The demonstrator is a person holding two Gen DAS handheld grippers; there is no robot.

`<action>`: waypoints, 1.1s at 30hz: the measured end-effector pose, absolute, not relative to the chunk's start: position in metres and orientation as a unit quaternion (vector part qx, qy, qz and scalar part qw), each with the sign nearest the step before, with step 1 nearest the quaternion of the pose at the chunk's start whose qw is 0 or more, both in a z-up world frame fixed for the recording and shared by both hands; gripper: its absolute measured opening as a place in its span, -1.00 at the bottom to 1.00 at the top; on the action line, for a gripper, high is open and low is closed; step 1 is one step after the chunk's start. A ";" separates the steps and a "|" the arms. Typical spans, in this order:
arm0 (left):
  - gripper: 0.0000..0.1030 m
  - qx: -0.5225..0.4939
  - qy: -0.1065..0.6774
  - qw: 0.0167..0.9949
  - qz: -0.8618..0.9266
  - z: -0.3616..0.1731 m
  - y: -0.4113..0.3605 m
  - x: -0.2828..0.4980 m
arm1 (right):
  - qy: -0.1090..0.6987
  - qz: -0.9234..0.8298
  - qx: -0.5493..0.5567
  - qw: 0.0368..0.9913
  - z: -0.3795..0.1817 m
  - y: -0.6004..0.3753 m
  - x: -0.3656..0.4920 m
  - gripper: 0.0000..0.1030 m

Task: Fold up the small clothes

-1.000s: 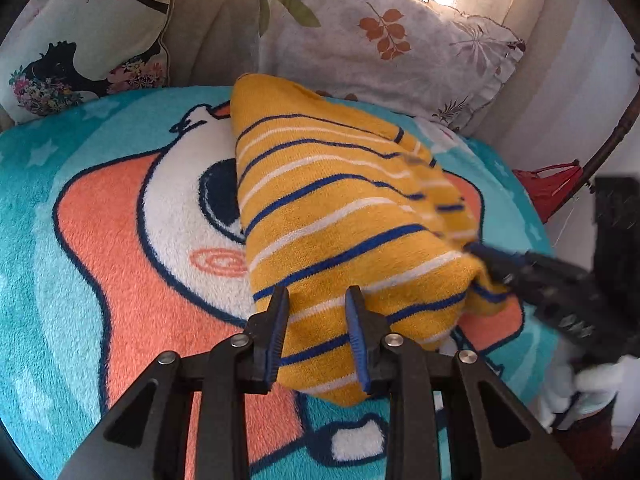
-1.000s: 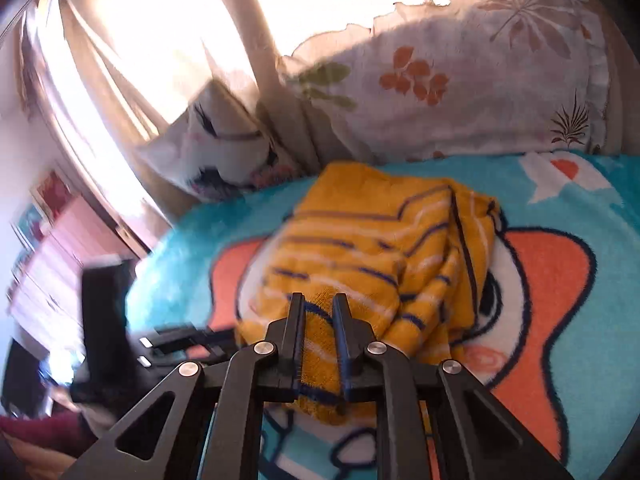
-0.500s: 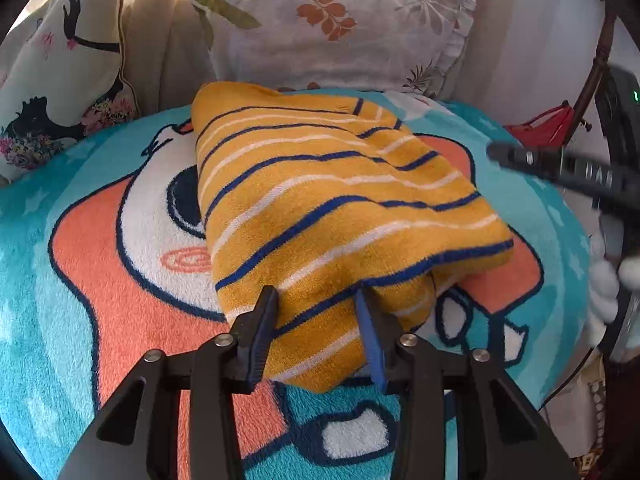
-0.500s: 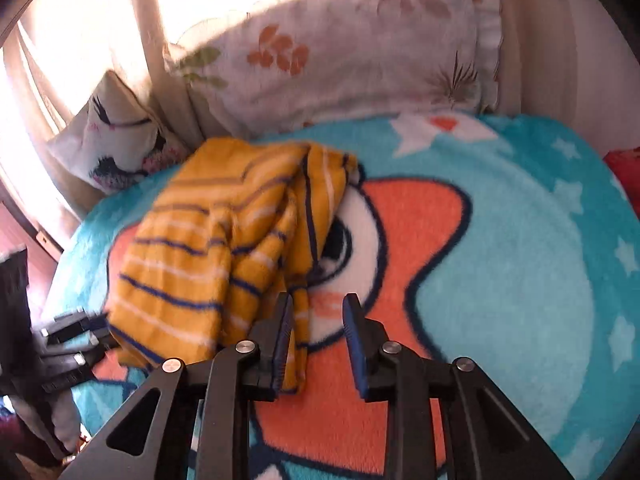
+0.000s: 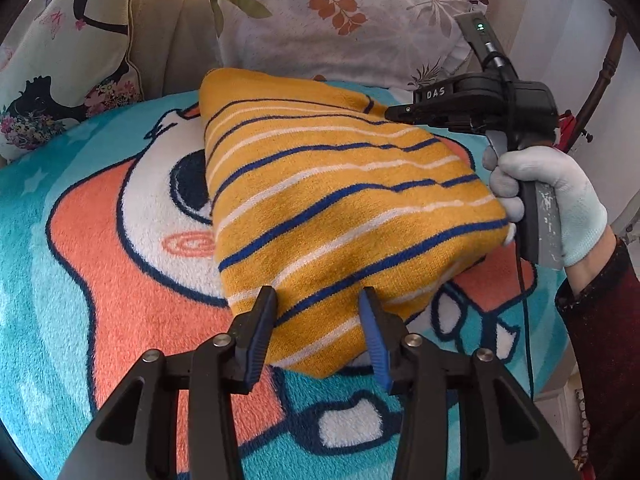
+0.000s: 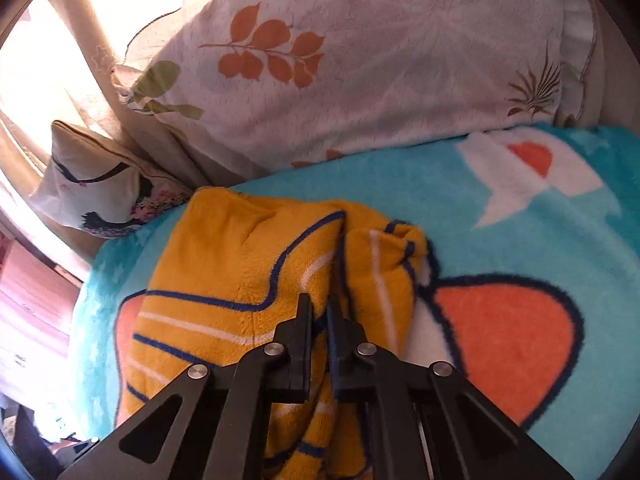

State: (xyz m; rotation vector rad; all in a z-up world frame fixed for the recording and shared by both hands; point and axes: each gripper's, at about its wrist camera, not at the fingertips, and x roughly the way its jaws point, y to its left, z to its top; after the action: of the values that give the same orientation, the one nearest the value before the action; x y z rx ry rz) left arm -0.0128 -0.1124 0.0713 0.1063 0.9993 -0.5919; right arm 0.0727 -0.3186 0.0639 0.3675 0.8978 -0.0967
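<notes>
A yellow garment (image 5: pixel 328 184) with blue and white stripes lies folded on a turquoise cartoon blanket (image 5: pixel 100 280). My left gripper (image 5: pixel 318 320) hangs over its near corner. Its jaws are opening, the cloth lies between them, and the pads do not press on it. My right gripper (image 5: pixel 394 113), held by a gloved hand (image 5: pixel 560 200), reaches in from the right to the garment's far edge. In the right wrist view the right gripper (image 6: pixel 320 308) is shut on a puckered fold of the garment (image 6: pixel 240 264).
A leaf-print pillow (image 5: pixel 340 16) and a cushion with a black figure (image 5: pixel 60 60) lean along the back of the blanket, with curtains behind them. The blanket (image 6: pixel 520 220) drops off at its right edge, where a dark sleeve (image 5: pixel 600 340) comes in.
My right gripper let go of the near corner, opened, swung to the garment's far right edge and shut there. My left jaws have spread wider around the near corner.
</notes>
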 end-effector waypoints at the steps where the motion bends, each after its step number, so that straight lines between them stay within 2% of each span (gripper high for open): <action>1: -0.19 0.049 0.473 0.834 -0.279 0.072 -0.111 -0.013 | 0.437 -0.096 0.128 0.885 0.063 -0.315 0.074 -1.00; 3: -0.19 0.034 0.480 0.828 -0.288 0.073 -0.102 -0.016 | 0.455 -0.154 0.057 0.875 0.053 -0.314 0.076 -1.00; 5: -0.19 0.015 0.487 0.822 -0.295 0.074 -0.089 -0.018 | 0.456 -0.140 0.124 0.870 0.051 -0.330 0.061 -0.99; 8: -0.15 -0.010 0.491 0.822 -0.288 0.075 -0.068 -0.020 | 0.406 -0.093 0.191 0.889 0.080 -0.336 0.022 -0.97; 9: -0.15 -0.016 0.491 0.824 -0.281 0.075 -0.062 -0.019 | 0.395 -0.070 0.204 0.893 0.089 -0.332 0.009 -0.90; 11: -0.15 -0.030 0.493 0.828 -0.267 0.074 -0.050 -0.016 | 0.378 -0.020 0.228 0.897 0.100 -0.318 -0.015 -0.46; 12: -0.15 -0.036 0.493 0.829 -0.262 0.074 -0.045 -0.015 | 0.377 -0.003 0.229 0.897 0.100 -0.310 -0.029 -0.12; 13: -0.15 -0.042 0.493 0.830 -0.257 0.074 -0.041 -0.014 | 0.382 0.006 0.224 0.896 0.098 -0.300 -0.037 -0.04; 15: -0.15 -0.051 0.491 0.834 -0.247 0.075 -0.034 -0.013 | 0.397 0.024 0.216 0.891 0.088 -0.277 -0.050 -0.04; 16: -0.15 -0.054 0.490 0.835 -0.245 0.075 -0.031 -0.012 | 0.410 0.045 0.212 0.886 0.080 -0.263 -0.051 -0.25; 18: -0.15 -0.055 0.486 0.838 -0.242 0.077 -0.028 -0.014 | 0.429 0.053 0.186 0.882 0.067 -0.250 -0.061 -0.79; 23: -0.14 -0.053 0.485 0.840 -0.238 0.078 -0.023 -0.018 | 0.442 -0.037 0.133 0.886 0.051 -0.263 -0.065 -0.75; 24: -0.13 -0.050 0.482 0.842 -0.234 0.078 -0.021 -0.020 | 0.447 -0.052 0.112 0.886 0.052 -0.262 -0.065 -0.52; 25: -0.10 -0.047 0.479 0.846 -0.229 0.078 -0.019 -0.022 | 0.447 -0.063 0.105 0.886 0.055 -0.264 -0.066 -0.41; 29: -0.02 -0.048 0.474 0.855 -0.204 0.076 -0.006 -0.019 | 0.383 -0.081 0.078 0.917 0.101 -0.248 -0.082 -0.41; 33: -0.02 -0.065 0.474 0.857 -0.192 0.074 0.007 -0.013 | 0.346 0.030 0.116 0.931 0.130 -0.214 -0.090 -0.37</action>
State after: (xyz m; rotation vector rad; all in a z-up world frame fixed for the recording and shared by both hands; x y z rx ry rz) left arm -0.0131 0.0070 0.0740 -0.1366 0.9963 -0.4041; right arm -0.0903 -0.2136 0.1299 0.2380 0.7085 0.0615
